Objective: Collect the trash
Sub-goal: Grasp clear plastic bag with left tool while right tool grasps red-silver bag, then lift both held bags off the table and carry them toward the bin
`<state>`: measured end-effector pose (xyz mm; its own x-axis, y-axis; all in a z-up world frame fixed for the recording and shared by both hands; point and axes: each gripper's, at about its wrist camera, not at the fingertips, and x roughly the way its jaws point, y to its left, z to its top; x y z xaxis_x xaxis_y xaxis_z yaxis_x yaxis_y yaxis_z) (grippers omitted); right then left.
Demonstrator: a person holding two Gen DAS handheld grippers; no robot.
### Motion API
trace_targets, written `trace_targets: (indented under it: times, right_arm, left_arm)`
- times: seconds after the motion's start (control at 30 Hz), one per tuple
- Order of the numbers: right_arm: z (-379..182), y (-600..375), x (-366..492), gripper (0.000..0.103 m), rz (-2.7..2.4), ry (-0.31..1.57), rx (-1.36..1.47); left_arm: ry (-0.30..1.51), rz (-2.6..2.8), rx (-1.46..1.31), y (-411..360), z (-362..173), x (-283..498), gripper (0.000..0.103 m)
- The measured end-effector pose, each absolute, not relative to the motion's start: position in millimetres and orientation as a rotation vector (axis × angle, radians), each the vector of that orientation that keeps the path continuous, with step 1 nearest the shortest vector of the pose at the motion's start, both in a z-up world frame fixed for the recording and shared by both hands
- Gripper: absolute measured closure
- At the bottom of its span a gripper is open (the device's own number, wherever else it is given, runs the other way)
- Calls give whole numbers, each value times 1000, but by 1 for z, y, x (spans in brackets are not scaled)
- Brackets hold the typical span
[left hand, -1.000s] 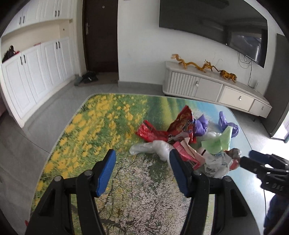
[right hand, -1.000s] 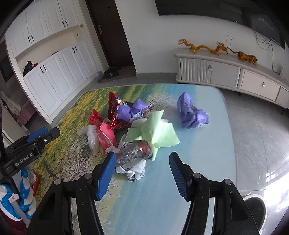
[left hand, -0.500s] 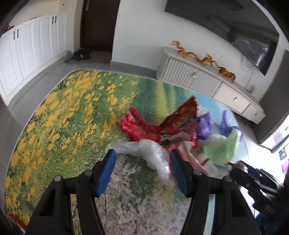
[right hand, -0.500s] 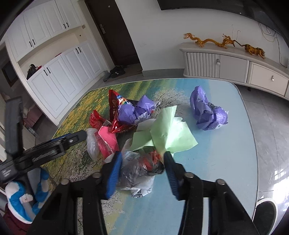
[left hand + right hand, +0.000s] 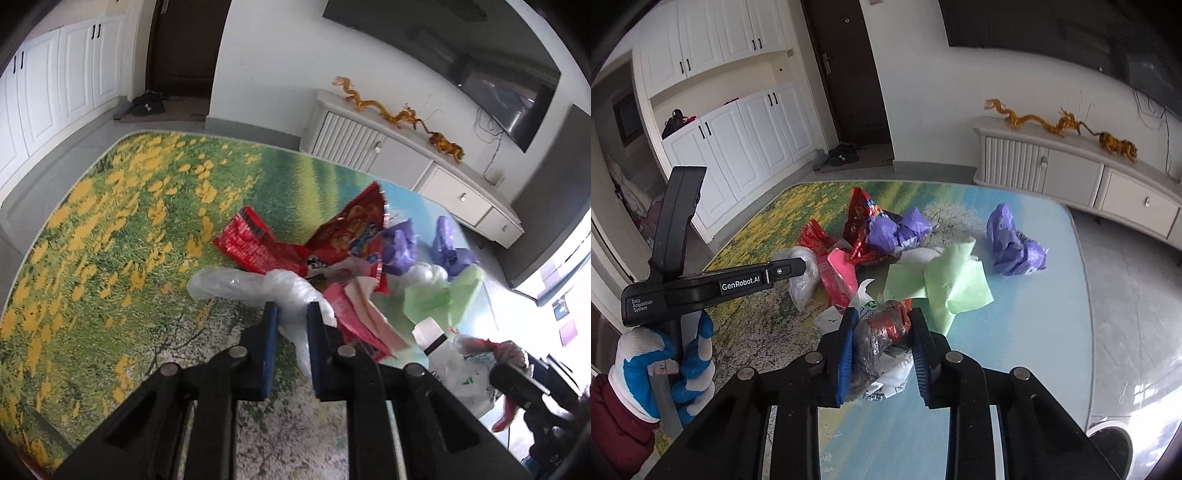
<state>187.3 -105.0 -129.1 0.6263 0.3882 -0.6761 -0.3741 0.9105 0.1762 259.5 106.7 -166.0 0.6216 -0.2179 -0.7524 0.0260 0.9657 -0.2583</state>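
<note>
Collection has barely begun. Left claw [image 5: 291,312] is closing on the clear plastic bag [image 5: 258,286]; right claw [image 5: 882,325] is closing on a crumpled wrapper wad [image 5: 886,328]. Remaining trash (wrappers, purple bags [image 5: 1015,243], green paper [image 5: 945,284]) litters the tabletop [image 5: 1034,332].

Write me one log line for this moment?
left gripper: closing on clear plastic bag | right gripper: closing on crumpled wrapper

Left wrist view: I look steeply down, close over the trash pile [image 5: 354,273].
Right wrist view: same tilt, opposite side.
Shared: the pile, table [image 5: 1027,325].
</note>
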Motion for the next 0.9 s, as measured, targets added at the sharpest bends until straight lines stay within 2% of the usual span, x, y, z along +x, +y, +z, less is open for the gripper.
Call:
trace_targets:
  times: [0.33,0.6,0.9]
  right_arm:
    - [-93,-101,138,77,402,656,-58]
    - [-85,-132,115,77,471,634,91]
    - [-87,-181,95,77,466,624,209]
  left_arm:
    - [802,-202,-201,99,-119,210,89]
    - [719,-289,-176,80,-74,166,89]
    - [671,-391,-114,21,-38,142,89]
